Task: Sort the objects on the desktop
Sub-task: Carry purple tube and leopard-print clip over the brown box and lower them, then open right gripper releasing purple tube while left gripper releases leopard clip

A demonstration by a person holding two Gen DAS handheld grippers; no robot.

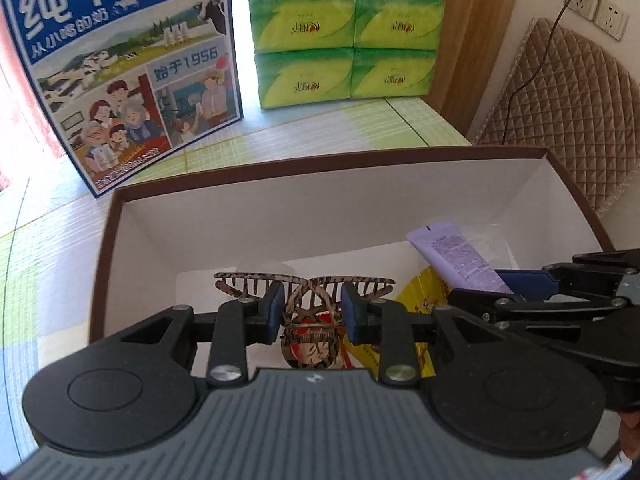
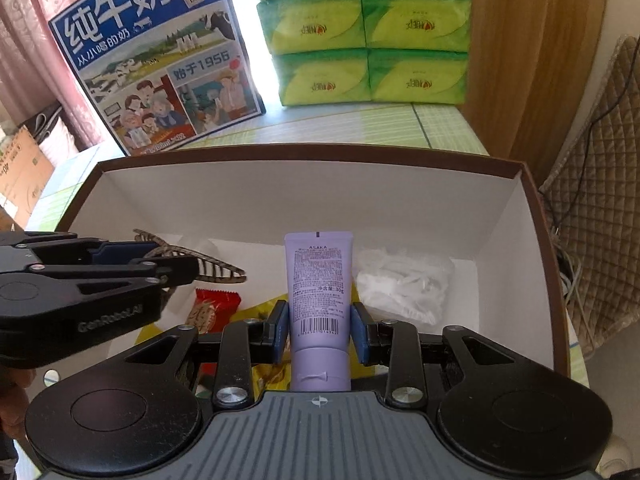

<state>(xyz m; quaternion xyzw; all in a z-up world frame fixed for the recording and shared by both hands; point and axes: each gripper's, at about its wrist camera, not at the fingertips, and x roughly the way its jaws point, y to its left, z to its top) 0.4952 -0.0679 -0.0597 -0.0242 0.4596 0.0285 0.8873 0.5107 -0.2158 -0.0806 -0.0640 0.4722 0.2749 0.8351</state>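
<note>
My left gripper (image 1: 313, 304) is shut on a brown striped hair claw clip (image 1: 308, 284), held between its blue pads over the open brown-rimmed white box (image 1: 320, 168). The right wrist view shows that clip (image 2: 216, 270) in the left gripper (image 2: 160, 260) above the box's left half. My right gripper (image 2: 320, 320) is shut on a lilac cream tube (image 2: 319, 280), cap toward the camera, over the box (image 2: 304, 152). From the left wrist view, the tube (image 1: 456, 256) sticks out of the right gripper (image 1: 492, 286) at the right.
Inside the box lie a red snack packet (image 2: 212, 308), a yellow packet (image 2: 260, 316) and a white plastic bag (image 2: 400, 284). Behind the box stand a blue milk carton case (image 1: 120, 72) and stacked green tissue packs (image 1: 344, 28). A quilted chair back (image 1: 560, 112) is at the right.
</note>
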